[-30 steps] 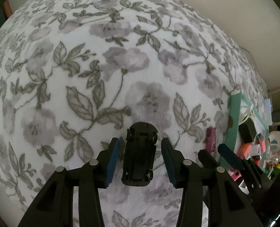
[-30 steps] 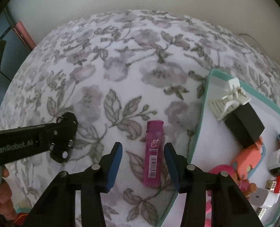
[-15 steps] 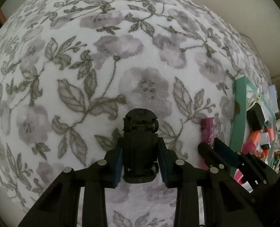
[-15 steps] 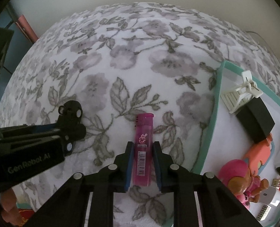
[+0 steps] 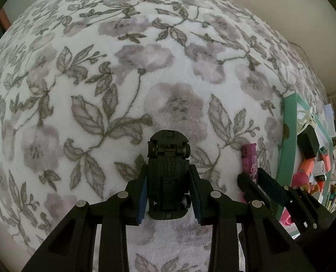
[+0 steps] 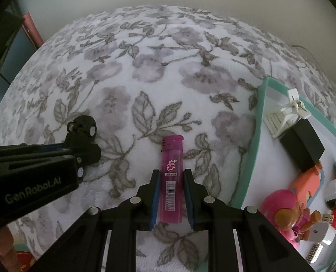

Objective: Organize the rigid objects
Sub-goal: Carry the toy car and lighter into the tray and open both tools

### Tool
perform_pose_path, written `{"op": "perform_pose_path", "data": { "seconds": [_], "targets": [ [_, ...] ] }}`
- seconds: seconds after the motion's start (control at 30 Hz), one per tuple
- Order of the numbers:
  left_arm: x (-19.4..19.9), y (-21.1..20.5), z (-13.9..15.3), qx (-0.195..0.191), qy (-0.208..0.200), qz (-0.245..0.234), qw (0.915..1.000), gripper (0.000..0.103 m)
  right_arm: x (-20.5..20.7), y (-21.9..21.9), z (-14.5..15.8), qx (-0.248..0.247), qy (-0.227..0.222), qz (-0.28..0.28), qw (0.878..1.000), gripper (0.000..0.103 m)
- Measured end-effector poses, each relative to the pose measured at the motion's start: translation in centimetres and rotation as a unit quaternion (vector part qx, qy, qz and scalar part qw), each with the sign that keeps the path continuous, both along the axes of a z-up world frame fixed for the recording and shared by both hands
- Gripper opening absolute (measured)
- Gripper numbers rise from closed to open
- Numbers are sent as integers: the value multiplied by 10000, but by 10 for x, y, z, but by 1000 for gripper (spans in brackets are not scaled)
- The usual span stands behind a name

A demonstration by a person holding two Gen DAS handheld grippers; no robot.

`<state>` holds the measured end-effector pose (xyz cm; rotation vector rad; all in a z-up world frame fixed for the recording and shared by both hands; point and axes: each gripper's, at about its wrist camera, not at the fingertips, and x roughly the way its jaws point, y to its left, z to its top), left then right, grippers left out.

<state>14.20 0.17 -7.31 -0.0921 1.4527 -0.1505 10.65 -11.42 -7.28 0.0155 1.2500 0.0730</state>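
Left wrist view. Left gripper (image 5: 168, 192) clamped on the black toy car (image 5: 168, 176), blue pads pressed against both flanks; jaws just closed onto it. Car lying belly-up, wheels and chassis showing, nose pointing away from the camera, resting on the floral blanket (image 5: 99, 79). To the right: right gripper (image 5: 254, 181) pinching the pink lighter (image 5: 249, 161), just beside the teal tray (image 5: 285, 136). Tray partly cut off at the frame edge.

Right wrist view. Right gripper (image 6: 171, 195) closed tight on the pink lighter (image 6: 171, 179), pads against its long sides, jaws just closed onto it; barcode end between the pads, cap end projecting forward. Lighter flat on the floral blanket (image 6: 145, 79). Left gripper (image 6: 77, 154) entering from the left edge with the black toy car (image 6: 82, 127) in its grip. Teal tray (image 6: 254, 136) to the right, already holding a white clip (image 6: 285, 115), a black box (image 6: 301, 149), a pink plush figure (image 6: 285, 213) and several small adapters.

Step in hand, by judgement: grasp complete on both items, neither lifted yet. Next move likely calls for: straight lift clear of the pile, travel right over the tray rim, set-down in a free patch near the rim. Lighter first, being nearer. Care needed with the upturned car, prone to pivot between the pads.
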Motion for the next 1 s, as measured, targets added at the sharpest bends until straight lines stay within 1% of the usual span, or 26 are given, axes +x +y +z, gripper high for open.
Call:
{"op": "perform_pose_path", "data": {
  "seconds": [0.3,0.43,0.6,0.67,0.77,0.87,1.0],
  "targets": [
    [-1,0,0,143,-44,-22,9999,34,-2,1,0,-48,-70,3,10000,22],
    [-1,0,6,186,-128,46,9997,34,-6,-3,2,91,-69,51,9999,21],
    [1,-3,27,188,-409,161,9989,34,-13,-9,12,208,-146,145,9996,21],
    [0,-9,37,173,-546,119,9983,34,-16,-13,18,275,-192,109,9994,21],
    [-2,-19,51,91,-696,62,9975,34,-21,-23,30,431,-294,23,9986,21],
    [-5,-30,65,-71,-829,32,9965,34,-28,-35,46,526,-454,-86,9975,21],
    [-10,-43,81,-209,-1046,-59,9943,34,-37,-61,60,620,-578,-420,9955,21]
  ]
}}
